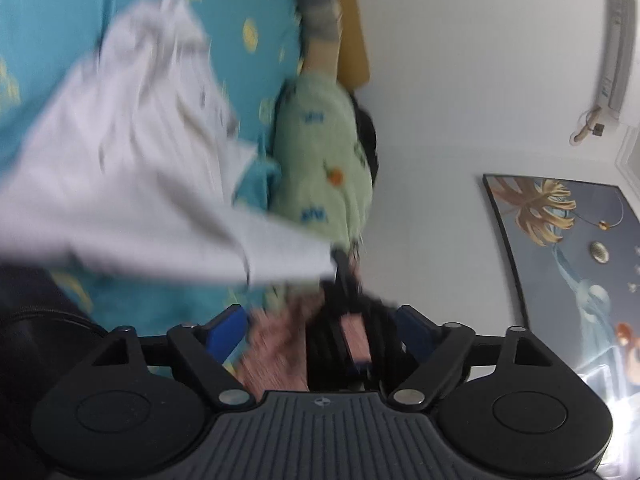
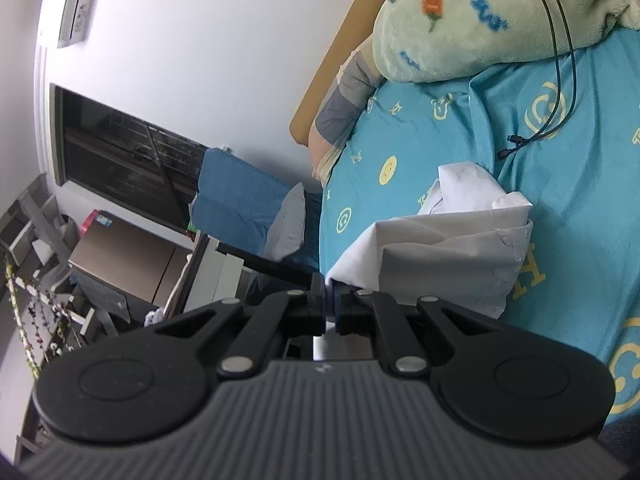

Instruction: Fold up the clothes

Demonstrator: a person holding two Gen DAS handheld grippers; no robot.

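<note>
A white garment (image 1: pixel 132 168) lies crumpled and partly lifted over the teal bed sheet (image 1: pixel 248 0); the left wrist view is blurred. My left gripper (image 1: pixel 322 326) is open, its blue pads (image 1: pixel 226 332) wide apart and touching no cloth. Between them show a pink sleeve (image 1: pixel 276 344) and a dark, blurred gripper at the garment's stretched corner (image 1: pixel 312 260). In the right wrist view my right gripper (image 2: pixel 328 300) is shut on an edge of the white garment (image 2: pixel 440 248), which rests folded over itself on the sheet (image 2: pixel 580 200).
A green fleece blanket (image 2: pixel 460 20) is bunched at the bed's head beside a grey striped pillow (image 2: pixel 348 96) and a wooden headboard (image 2: pixel 332 64). A black cable (image 2: pixel 560 80) trails over the sheet. Off the bed's edge stand a cardboard box (image 2: pixel 124 256) and shelves.
</note>
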